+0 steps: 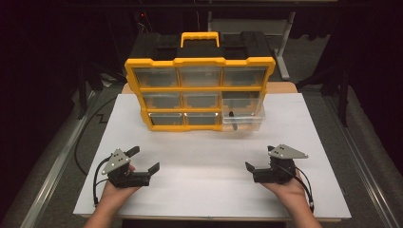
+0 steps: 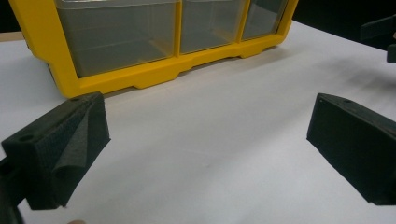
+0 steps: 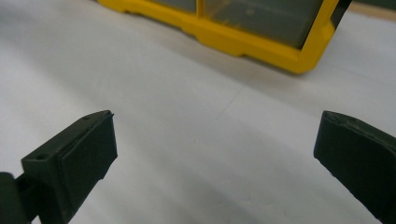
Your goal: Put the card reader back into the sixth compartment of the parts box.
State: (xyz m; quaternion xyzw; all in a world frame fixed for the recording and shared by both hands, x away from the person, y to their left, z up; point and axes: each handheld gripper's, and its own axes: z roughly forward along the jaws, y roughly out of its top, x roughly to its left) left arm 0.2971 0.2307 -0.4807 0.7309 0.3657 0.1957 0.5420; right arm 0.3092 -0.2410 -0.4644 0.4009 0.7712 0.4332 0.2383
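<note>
While the yellow drawer organizer stands at the counter's far side (bottom-right drawer pulled out), I hold my left hand-held gripper and right hand-held gripper wide open, empty.

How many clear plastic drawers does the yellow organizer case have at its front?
9, in three rows of three in the yellow organizer case: eight pushed in, and the bottom right clear plastic drawer pulled out, holding a small dark item. None seems hidden.
</note>
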